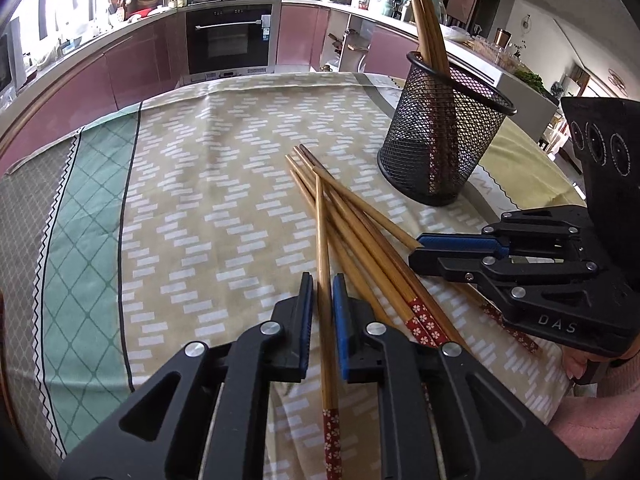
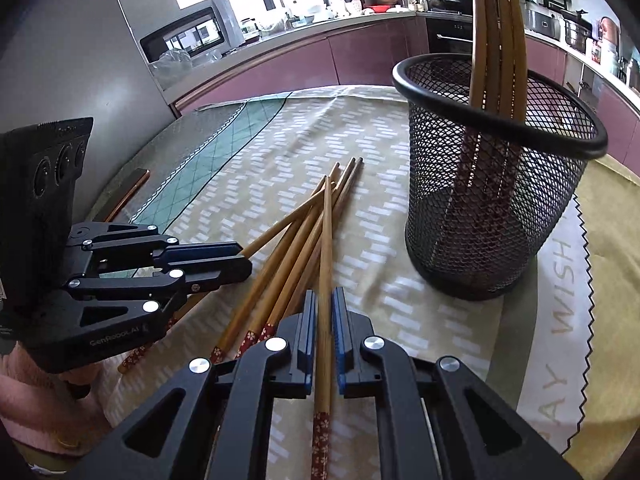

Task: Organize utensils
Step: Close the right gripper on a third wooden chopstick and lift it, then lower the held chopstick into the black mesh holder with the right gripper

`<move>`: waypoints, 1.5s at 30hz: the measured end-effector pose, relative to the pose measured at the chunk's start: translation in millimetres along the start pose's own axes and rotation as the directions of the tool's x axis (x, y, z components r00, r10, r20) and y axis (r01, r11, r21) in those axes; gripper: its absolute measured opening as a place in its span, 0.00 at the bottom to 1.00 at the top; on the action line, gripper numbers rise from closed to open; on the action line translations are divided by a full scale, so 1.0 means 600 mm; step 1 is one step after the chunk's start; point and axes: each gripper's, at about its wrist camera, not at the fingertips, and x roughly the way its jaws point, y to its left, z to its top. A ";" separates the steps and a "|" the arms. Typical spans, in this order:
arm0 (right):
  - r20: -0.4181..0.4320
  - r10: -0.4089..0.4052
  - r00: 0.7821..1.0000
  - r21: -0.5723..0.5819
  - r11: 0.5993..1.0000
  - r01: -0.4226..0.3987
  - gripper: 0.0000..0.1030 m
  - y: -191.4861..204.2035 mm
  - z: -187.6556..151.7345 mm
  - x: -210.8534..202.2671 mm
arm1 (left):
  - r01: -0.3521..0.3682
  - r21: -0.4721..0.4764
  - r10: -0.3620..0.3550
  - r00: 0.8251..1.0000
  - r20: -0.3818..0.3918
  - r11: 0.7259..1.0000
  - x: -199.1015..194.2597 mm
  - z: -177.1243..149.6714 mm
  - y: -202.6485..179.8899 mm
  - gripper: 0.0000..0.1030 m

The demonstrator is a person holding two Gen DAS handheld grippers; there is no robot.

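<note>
A loose pile of wooden chopsticks with red flowered ends lies on the patterned tablecloth. My left gripper is shut on one chopstick that runs straight between its blue pads. The right gripper, low on the right of the pile, is shut on another chopstick. Beyond the pile stands a black mesh holder, upright, with several chopsticks leaning inside it.
Pink sleeves sit behind both grippers. A brown flat object lies near the table's far left edge. Kitchen counters and an oven line the wall beyond the table.
</note>
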 end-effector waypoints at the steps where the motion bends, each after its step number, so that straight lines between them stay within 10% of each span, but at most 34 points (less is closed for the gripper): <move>1: 0.003 0.001 1.000 0.002 1.000 -0.001 0.06 -0.001 -0.001 -0.002 | -0.005 0.000 0.005 1.000 -0.001 1.000 0.002 0.002 -0.001 0.11; 16: 0.155 0.050 0.987 0.044 0.997 -0.057 0.06 -0.021 0.007 -0.095 | 0.090 -0.025 -0.088 0.993 0.083 0.996 -0.062 0.021 0.000 0.07; 45: 0.438 0.000 0.899 0.051 0.998 -0.025 0.06 -0.082 0.083 -0.261 | 0.279 0.015 -0.265 0.891 0.369 0.960 -0.220 0.145 -0.013 0.07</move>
